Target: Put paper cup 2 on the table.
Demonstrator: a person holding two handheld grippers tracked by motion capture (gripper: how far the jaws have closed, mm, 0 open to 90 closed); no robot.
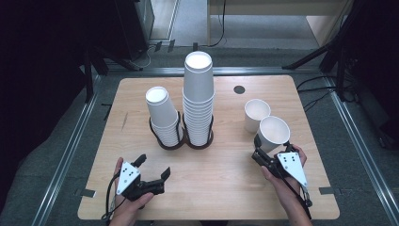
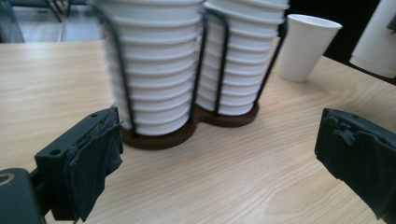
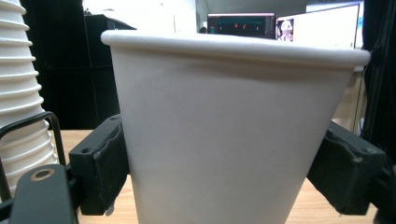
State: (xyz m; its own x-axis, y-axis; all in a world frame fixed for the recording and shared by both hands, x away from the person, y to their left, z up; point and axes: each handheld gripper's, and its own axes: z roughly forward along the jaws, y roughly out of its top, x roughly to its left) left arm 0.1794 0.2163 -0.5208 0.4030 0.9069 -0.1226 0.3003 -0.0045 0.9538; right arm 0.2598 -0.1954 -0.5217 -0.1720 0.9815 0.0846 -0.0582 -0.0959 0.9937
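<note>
The right gripper (image 1: 263, 149) has its 2 black jaws pressed against the sides of a white paper cup (image 3: 233, 135), 1 pad on each flank, so the cup stands upright between them, mouth up. In the high view this held cup (image 1: 274, 133) sits just ahead of the person's right hand (image 1: 288, 175), over the right part of the light wooden table (image 1: 226, 188); whether its base touches the wood I cannot tell. Just beyond it, nearly touching, a second white paper cup (image 1: 256, 114) stands on the table.

The left gripper (image 1: 153, 167) has its 2 jaws spread wide with nothing between them, only bare tabletop showing in the gap in the left gripper view. Ahead of these jaws stands a dark round-based wire cup holder (image 2: 187, 133) with 2 bays. The shorter stack of white paper cups (image 1: 164, 117) fills the bay nearer the open jaws, and the taller stack of white paper cups (image 1: 198, 99) fills the other. The left hand (image 1: 127, 200) grips the tool near the table's front edge, well apart from the right gripper.
</note>
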